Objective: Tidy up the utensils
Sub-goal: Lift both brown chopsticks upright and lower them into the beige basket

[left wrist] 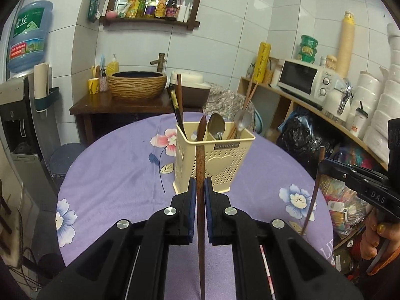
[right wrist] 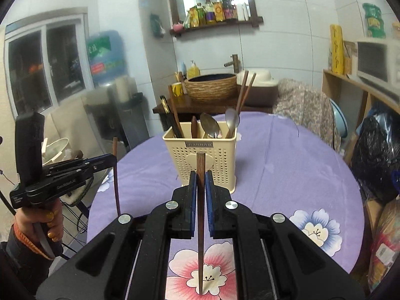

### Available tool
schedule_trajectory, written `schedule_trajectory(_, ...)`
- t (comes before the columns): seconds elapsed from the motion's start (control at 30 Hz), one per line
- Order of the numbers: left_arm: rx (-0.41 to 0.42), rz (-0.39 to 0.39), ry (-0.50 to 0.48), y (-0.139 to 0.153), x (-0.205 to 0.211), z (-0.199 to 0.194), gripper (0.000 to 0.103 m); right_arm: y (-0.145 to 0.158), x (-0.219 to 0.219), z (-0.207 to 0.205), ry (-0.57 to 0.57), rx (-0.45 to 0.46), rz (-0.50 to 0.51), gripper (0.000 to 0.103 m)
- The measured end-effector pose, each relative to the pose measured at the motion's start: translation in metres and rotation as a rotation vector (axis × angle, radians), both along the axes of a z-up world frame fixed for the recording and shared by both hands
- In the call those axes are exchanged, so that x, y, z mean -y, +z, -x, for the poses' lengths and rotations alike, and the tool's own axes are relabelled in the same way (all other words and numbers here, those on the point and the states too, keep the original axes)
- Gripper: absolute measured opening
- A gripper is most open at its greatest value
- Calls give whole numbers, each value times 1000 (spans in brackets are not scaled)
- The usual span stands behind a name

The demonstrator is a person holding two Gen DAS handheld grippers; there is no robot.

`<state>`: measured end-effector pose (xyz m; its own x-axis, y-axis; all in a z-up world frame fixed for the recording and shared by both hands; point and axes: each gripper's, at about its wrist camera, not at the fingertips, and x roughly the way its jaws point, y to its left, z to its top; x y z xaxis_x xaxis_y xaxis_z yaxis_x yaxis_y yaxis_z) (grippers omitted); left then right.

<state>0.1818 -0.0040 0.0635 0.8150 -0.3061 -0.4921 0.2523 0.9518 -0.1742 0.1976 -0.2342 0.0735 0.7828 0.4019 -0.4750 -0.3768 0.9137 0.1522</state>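
A cream perforated utensil holder (left wrist: 215,160) stands upright on the purple floral tablecloth (left wrist: 120,175). It holds two metal spoons (left wrist: 217,125), a dark wooden utensil (left wrist: 201,128), possibly a spoon, and several chopsticks (left wrist: 178,95). Two more brown chopsticks are held upright in front of it: one chopstick (left wrist: 200,200) pinched in the left gripper (left wrist: 200,187), the other chopstick (right wrist: 200,200) in the right gripper (right wrist: 200,182).
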Motion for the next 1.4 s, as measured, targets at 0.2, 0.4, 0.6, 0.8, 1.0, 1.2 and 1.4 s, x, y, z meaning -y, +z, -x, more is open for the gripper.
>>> schedule_trajectory(0.2, 9, 2, 2, 1, -1, -1, 8, 9, -1, 6, 0, 15, 1, 8)
schedule_trajectory(0.4, 16, 5, -11, 3, -5, 5, 8, 13, 3, 7, -6, 26, -5, 8)
schedule_trajectory(0.6, 28, 20, -16, 10, -10, 2, 8, 17, 4, 6, -5, 35, -3, 8)
schedule_trajectory(0.8, 39, 41, -34, 28, -14, -10, 8, 31, -1, -6, -5, 49, -5, 8)
schedule_trajectory(1.0, 96, 44, -69, 82, -11, -28, 8, 82, -8, -31, 6, 88, -20, 8)
schedule_trajectory(1.2, 210, 60, -47, 166, -2, -57, 8, 172, -23, -64, -46, 230, -7, 8)
schedule_trajectory(1.4, 243, 37, 9, 175, 13, -90, 8, 188, -34, -99, -111, 279, -9, 8)
